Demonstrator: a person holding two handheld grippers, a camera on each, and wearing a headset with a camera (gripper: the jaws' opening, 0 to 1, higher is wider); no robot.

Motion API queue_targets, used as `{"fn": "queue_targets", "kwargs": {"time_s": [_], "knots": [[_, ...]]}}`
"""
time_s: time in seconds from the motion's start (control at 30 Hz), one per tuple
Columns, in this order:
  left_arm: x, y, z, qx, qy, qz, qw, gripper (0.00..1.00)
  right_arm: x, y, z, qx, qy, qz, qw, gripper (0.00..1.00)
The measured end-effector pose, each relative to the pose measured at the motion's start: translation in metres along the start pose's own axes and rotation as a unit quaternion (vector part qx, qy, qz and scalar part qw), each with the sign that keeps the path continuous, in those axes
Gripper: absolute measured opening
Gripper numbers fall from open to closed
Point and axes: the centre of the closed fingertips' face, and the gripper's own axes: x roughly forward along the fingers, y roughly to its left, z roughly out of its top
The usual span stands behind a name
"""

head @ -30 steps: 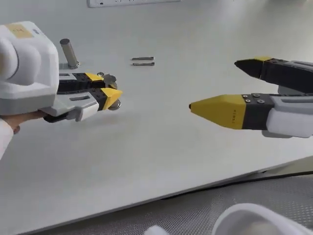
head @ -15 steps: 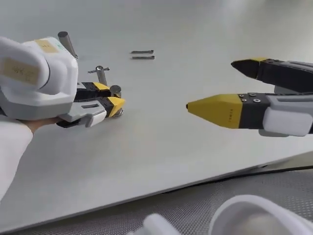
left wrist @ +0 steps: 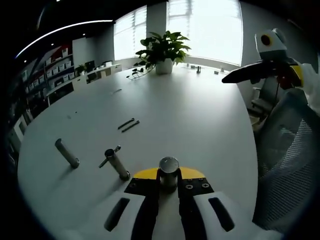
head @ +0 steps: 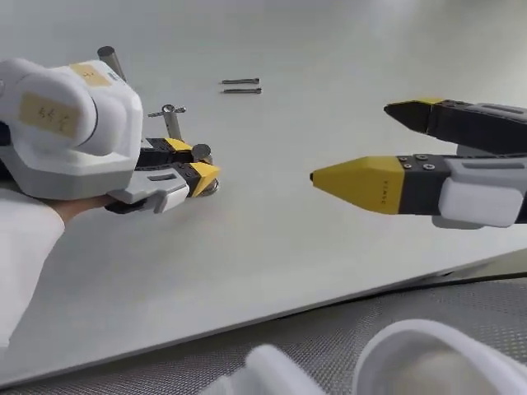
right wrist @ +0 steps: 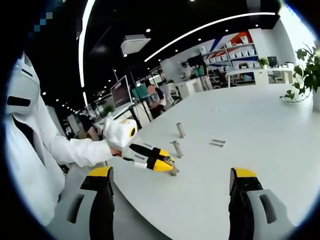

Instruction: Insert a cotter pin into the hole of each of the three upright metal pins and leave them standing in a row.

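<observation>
- The held metal pin (head: 202, 152) sits between the two yellow-tipped fingers of the left gripper (head: 202, 167), which are pressed onto its shaft from both sides. In the left gripper view its round top shows just above the jaw tips.
- Its lower end is down at the white table (head: 329, 263); whether it rests there I cannot tell.
- The fitted metal pin (head: 171, 123) stands upright on the table, with a cotter pin (head: 167, 109) passed crosswise through its top. This is the landmark for the rest.
- The held metal pin is just beside the fitted metal pin, on the side nearer the person and a little to the right in the head view. The two are not touching.
- The far metal pin (head: 109, 59) stands beyond the fitted metal pin and to its left, clearly apart from it.
- Two loose cotter pins (head: 241, 85) lie flat and side by side, parallel, beyond the fitted metal pin and to its right.
- The right gripper (head: 350, 141) hangs above the table well to the right of the fitted metal pin. Its fingers are spread wide with nothing between them, and their tips point towards the pins.
- A hand (head: 74, 206) in a white sleeve carries the left gripper from below, left of the fitted metal pin.
</observation>
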Motion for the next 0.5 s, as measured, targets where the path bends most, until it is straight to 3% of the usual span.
{"fn": "queue_targets", "kwargs": {"time_s": [0.07,0.13,0.2,0.23,0.33,0.4,0.43,0.47,0.5], "knots": [[0.0,-0.001,0.0,0.018,-0.001,-0.002,0.9998,0.12,0.001,0.001,0.0,-0.002,0.001,0.001,1.0,0.95],[-0.001,0.002,0.004,0.068,-0.008,0.005,0.9976,0.14,0.003,0.001,0.001,-0.003,0.001,0.002,1.0,0.95],[-0.003,0.002,0.003,0.101,0.003,0.007,0.9949,0.23,0.003,0.003,0.0,-0.004,0.004,0.004,1.0,0.95],[-0.003,0.0,0.003,0.086,0.004,0.005,0.9963,0.28,0.003,0.003,0.0,-0.004,0.006,0.005,1.0,0.95],[-0.008,-0.006,-0.004,0.079,0.017,-0.025,0.9965,0.37,0.004,0.006,-0.002,-0.005,0.012,0.011,0.9999,0.95],[-0.011,-0.006,-0.008,0.076,0.024,-0.028,0.9964,0.44,0.004,0.006,-0.003,-0.006,0.014,0.012,0.9998,0.95],[-0.014,-0.007,-0.011,0.059,0.029,-0.033,0.9973,0.5,0.004,0.007,-0.003,-0.006,0.016,0.013,0.9998,0.95],[-0.016,-0.007,-0.01,0.049,0.025,-0.034,0.9979,0.58,0.004,0.007,-0.004,-0.007,0.017,0.013,0.9997,0.95],[-0.019,-0.01,-0.006,0.03,0.005,-0.042,0.9986,0.67,0.004,0.007,-0.005,-0.008,0.02,0.013,0.9997,0.95]]}}
